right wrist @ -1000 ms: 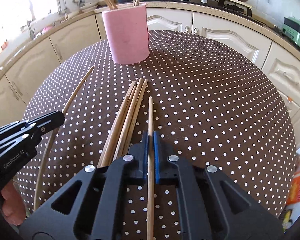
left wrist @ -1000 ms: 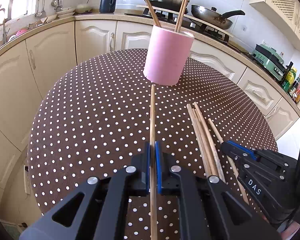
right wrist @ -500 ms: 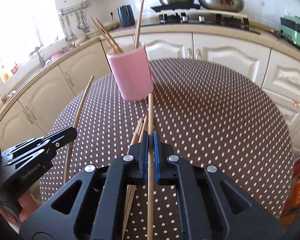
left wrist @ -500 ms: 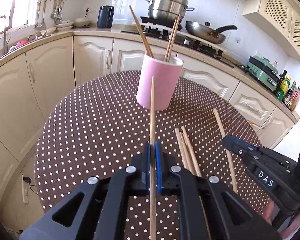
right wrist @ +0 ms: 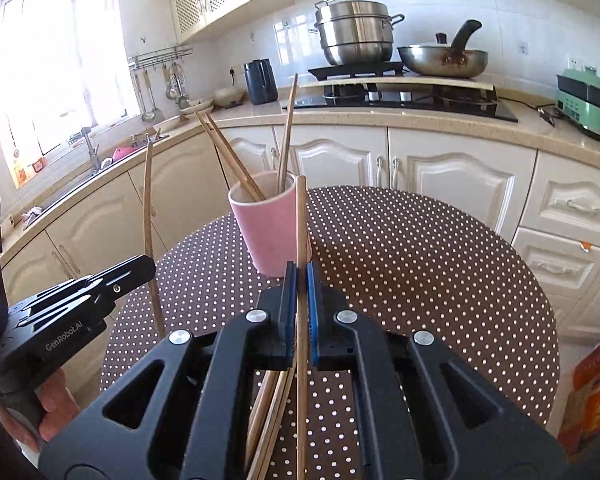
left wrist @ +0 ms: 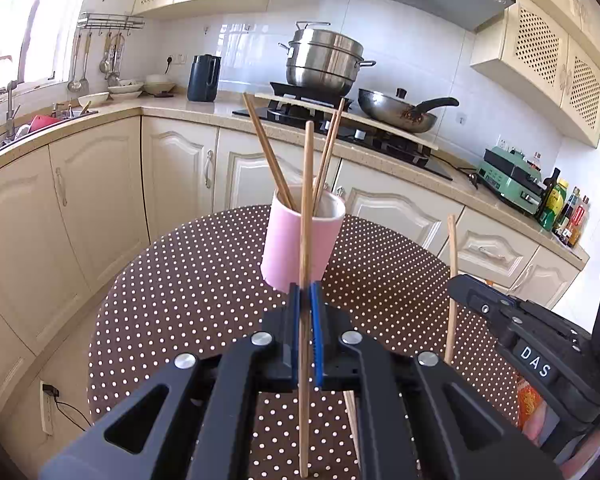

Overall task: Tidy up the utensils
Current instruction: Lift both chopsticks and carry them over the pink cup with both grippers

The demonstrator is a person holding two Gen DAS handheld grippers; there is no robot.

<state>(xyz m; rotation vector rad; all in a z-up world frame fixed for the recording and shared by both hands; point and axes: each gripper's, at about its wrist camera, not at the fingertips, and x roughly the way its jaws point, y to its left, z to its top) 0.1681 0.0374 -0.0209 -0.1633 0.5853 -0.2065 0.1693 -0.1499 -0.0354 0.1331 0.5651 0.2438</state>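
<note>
Each hand-held gripper, left (left wrist: 306, 300) and right (right wrist: 299, 280), is clamped on one long wooden chopstick (left wrist: 307, 200) (right wrist: 301, 220) raised near the pink cylindrical cup (left wrist: 302, 240) of chopsticks on the brown polka-dotted round tabletop (left wrist: 180, 280), where loose chopsticks (right wrist: 270, 412) lie.

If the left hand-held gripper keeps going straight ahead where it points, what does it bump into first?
Probably the pink cup. The left hand-held gripper points right at its side, and the chopstick it grips would likely arrive first, near the cup's rim, though depth is hard to judge here.
</note>
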